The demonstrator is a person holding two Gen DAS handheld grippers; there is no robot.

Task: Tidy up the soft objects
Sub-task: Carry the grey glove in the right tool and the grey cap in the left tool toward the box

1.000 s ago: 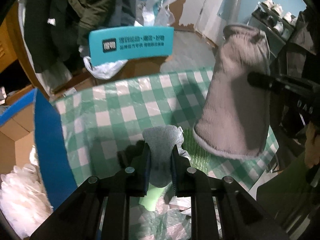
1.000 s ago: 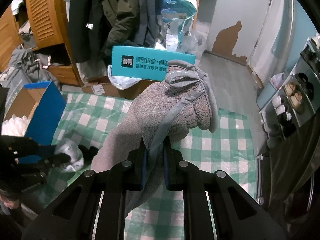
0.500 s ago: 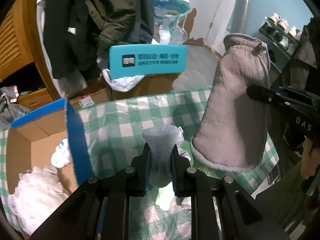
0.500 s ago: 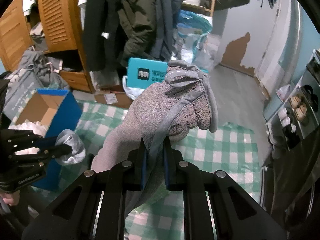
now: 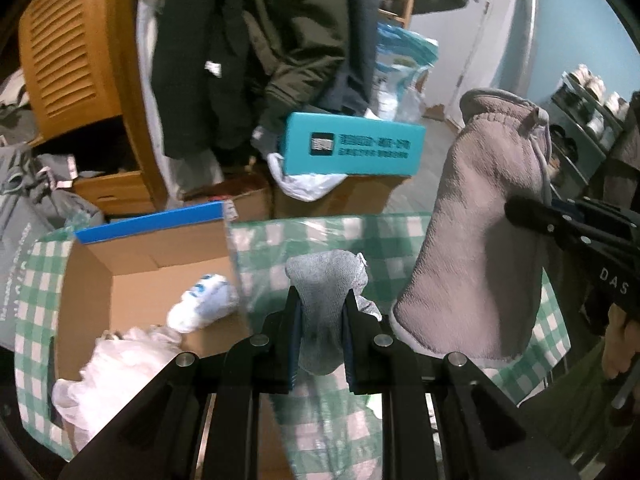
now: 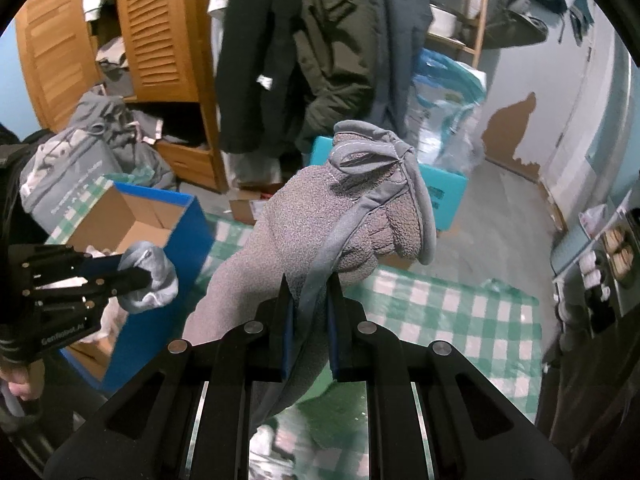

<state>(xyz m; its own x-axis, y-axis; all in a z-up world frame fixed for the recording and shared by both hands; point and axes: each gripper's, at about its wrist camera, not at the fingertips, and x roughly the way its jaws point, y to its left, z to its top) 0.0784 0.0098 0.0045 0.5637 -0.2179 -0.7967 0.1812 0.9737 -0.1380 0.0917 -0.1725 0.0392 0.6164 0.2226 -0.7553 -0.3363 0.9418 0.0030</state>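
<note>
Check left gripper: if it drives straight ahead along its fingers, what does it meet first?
Probably the green checked tablecloth just beyond the grey sock that the left gripper clamps. The cardboard box sits to the left, off that line. Depth is uncertain.

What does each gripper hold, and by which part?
Left gripper: small grey knitted sock, pinched mid-body. Right gripper: fuzzy grey fleece mitten, by its edge trim.

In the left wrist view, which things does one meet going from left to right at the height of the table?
Cardboard box → white bundle → grey sock in the left gripper → grey fleece mitt → right gripper.
</note>
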